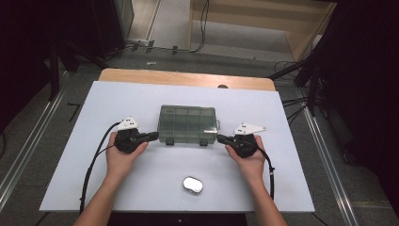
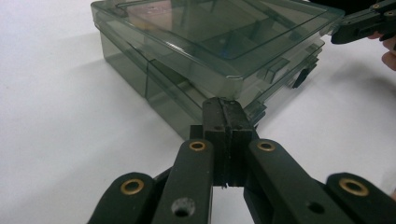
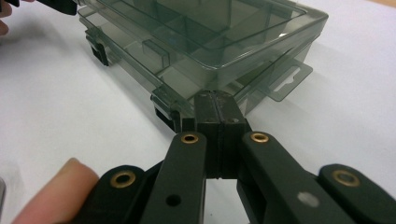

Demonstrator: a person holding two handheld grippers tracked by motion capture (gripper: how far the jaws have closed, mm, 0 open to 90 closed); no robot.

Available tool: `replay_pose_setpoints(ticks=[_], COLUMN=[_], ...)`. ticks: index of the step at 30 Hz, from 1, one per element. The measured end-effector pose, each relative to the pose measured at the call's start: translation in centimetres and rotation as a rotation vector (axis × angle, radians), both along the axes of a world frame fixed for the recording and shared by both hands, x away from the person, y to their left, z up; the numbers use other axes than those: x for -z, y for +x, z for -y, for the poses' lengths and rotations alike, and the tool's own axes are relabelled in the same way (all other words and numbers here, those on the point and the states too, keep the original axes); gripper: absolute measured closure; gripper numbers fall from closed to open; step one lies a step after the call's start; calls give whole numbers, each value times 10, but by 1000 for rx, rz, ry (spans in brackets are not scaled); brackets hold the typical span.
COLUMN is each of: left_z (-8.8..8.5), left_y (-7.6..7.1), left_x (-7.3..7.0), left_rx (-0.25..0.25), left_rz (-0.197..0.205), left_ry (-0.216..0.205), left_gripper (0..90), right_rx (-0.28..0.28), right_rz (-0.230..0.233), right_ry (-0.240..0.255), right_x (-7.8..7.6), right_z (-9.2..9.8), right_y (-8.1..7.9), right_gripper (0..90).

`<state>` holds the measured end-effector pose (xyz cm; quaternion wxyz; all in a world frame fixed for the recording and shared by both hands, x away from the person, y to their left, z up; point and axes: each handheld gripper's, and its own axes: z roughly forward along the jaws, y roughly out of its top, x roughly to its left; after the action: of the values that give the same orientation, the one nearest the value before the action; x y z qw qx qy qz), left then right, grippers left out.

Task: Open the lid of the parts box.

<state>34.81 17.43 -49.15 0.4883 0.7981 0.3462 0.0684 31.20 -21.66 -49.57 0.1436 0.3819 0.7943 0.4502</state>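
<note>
With jaws pressed together and gripping nothing, the left gripper [image 2: 223,105] and right gripper [image 3: 215,98] touch the two near corners of the closed smoky compartment box [image 1: 187,124] mid-table, a small silver case [image 1: 192,184] lying near the table's [image 1: 94,141] front edge.

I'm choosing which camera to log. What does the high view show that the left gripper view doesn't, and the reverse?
High view alone: the small silver case near the table's front edge, both forearms, the floor beyond. Left gripper view alone: its own jaws pressed together at the box's near corner, and the lid's rim close up. Both: the smoky clear compartment box, lid down, and the right gripper at its far end.
</note>
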Motion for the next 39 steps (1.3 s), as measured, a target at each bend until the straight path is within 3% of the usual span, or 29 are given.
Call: replay_pose_setpoints(ticks=[11, 18, 22, 28, 31, 34, 39], left_z=[-1, -1, -1, 0, 2, 4, 5], left_y=[1, 2, 3, 8, 11, 14, 19], left_x=[-3, -6, -8, -16, -20, -23, -29], left_rx=[-10, -24, -32, -47, -56, -55, -70], left_rz=[31, 55, 68, 86, 93, 105, 122], left_ry=[-71, -104, -109, -114, -125, -118, -130], left_gripper=[893, 894, 894, 894, 893, 894, 893], right_rx=[1, 0, 12, 81, 102, 90, 102], right_rz=[60, 92, 90, 130, 127, 102, 108], right_ry=[32, 52, 110, 151, 184, 237, 257], right_x=[-3, -6, -7, -13, -15, -16, -22], right_z=[0, 0, 2, 6, 9, 11, 10], right_y=[-3, -4, -4, -5, -4, -3, 0], right_gripper=[880, 796, 671, 363, 235, 134, 0])
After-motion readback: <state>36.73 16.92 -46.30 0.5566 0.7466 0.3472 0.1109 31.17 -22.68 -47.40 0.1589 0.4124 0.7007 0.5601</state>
